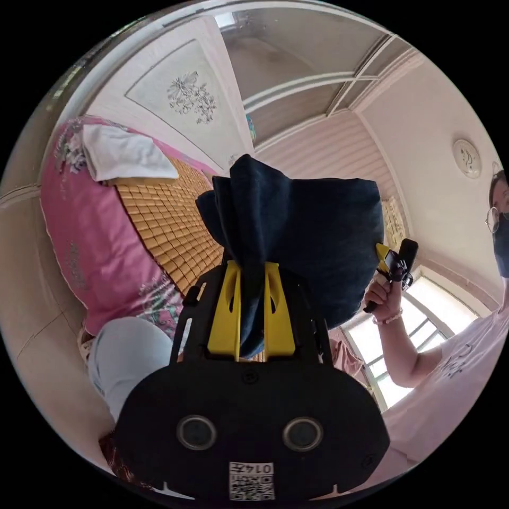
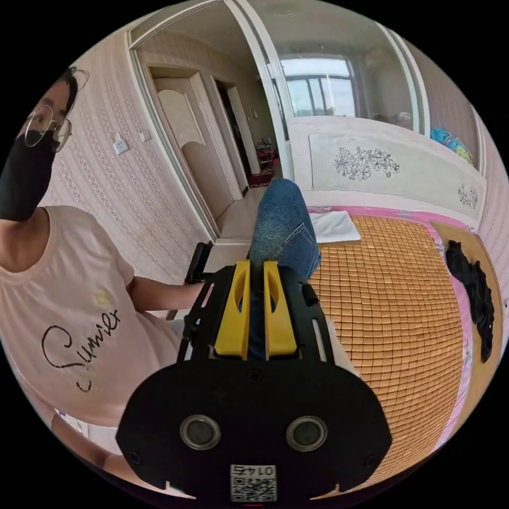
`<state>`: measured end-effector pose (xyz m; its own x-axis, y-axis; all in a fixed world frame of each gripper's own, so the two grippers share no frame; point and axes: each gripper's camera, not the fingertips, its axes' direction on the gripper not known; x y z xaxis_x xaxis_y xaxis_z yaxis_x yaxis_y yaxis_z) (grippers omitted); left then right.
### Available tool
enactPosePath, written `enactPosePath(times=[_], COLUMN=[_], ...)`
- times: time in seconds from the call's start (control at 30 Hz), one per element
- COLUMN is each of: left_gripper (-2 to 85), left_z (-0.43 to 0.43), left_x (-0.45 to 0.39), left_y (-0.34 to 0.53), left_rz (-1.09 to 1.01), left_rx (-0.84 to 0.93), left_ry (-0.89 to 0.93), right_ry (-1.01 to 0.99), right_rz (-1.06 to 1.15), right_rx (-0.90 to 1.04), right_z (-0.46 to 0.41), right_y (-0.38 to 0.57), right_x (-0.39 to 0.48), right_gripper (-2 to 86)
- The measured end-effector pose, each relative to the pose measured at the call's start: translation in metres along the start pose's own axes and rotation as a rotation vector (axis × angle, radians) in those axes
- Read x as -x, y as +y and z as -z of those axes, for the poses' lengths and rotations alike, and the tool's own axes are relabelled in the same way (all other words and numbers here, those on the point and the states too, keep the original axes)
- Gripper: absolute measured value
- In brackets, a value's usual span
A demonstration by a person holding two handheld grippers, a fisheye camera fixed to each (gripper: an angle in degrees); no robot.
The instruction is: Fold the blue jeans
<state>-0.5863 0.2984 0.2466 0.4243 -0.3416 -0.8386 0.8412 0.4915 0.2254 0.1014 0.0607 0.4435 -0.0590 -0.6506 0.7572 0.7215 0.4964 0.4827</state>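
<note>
The blue jeans [image 1: 297, 228] hang in the air above the bed as a dark bundle in the left gripper view. My left gripper [image 1: 251, 265] is shut on a fold of them, the denim pinched between both yellow jaws. The right gripper [image 1: 395, 262] appears at the far side of the cloth, held in a hand. In the right gripper view, my right gripper [image 2: 256, 263] is shut on another part of the jeans [image 2: 283, 228], which bulges up past the jaw tips. The rest of the garment is hidden behind the grippers.
A bed with a bamboo mat [image 2: 392, 307] and a pink sheet [image 1: 79, 249] lies below. A folded white cloth [image 1: 124, 154] rests near the headboard [image 2: 392, 164]. Dark clothing [image 2: 474, 297] lies at the mat's edge. A person in a pink shirt [image 2: 69, 318] stands beside the bed.
</note>
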Motion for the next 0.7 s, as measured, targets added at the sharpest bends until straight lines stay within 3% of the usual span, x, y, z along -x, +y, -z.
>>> enactPosePath(times=[0.1, 0.2, 0.3, 0.37, 0.4, 0.5, 0.57, 0.7], left_gripper=[6.4, 6.6, 7.7, 8.5, 8.6, 7.3, 6.8, 4.4], left_z=[0.052, 0.064, 0.034, -0.003, -0.028, -0.089, -0.11, -0.093], left_x=[0.012, 0.017, 0.043, 0.075, 0.106, 0.184, 0.217, 0.217], left_y=[-0.045, -0.104, -0.175, -0.214, -0.23, -0.237, -0.223, -0.186], left_rz=[0.044, 0.005, 0.011, 0.049, 0.154, 0.261, 0.279, 0.209], left_rx=[-0.195, -0.303, -0.371, -0.332, -0.288, -0.012, 0.158, 0.109], left_ry=[-0.11, -0.205, -0.253, -0.365, -0.439, -0.682, -0.735, -0.684], right_ry=[-0.089, -0.133, 0.108, 0.351, 0.373, 0.288, 0.181, 0.155], right_rz=[0.108, 0.08, -0.019, -0.22, -0.247, -0.265, -0.238, -0.249], right_rx=[0.022, 0.038, 0.061, 0.138, 0.163, 0.167, 0.252, 0.375], right_z=[-0.052, -0.099, -0.154, -0.201, -0.21, -0.241, -0.258, -0.259], right_y=[-0.073, -0.148, -0.217, -0.249, -0.251, -0.234, -0.192, -0.089], right_x=[-0.014, -0.059, -0.113, -0.155, -0.161, -0.167, -0.161, -0.14], right_gripper=[2.5, 3.2, 4.3, 3.2, 3.4, 5.4, 6.0, 5.9])
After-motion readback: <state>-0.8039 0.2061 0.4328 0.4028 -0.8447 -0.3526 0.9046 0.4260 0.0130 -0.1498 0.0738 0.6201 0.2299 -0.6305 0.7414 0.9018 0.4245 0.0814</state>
